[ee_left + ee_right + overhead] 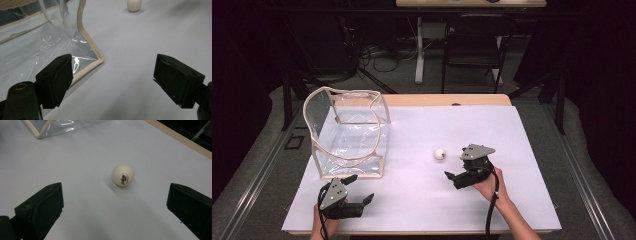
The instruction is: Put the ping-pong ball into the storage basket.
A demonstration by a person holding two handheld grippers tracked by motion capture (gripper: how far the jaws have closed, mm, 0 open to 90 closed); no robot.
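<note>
White ball (123, 175) untouched before wide-open right tongs (115, 202); left tongs (112, 80) likewise agape, empty.

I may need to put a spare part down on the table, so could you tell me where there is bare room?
The white sheet is bare to the right of the ball and behind the right gripper, out to the right edge. Another free patch lies between the left gripper and right gripper. The left rear is crowded by the clear bag.

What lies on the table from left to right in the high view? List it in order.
Clear bag → left gripper → white ball → right gripper.
</note>
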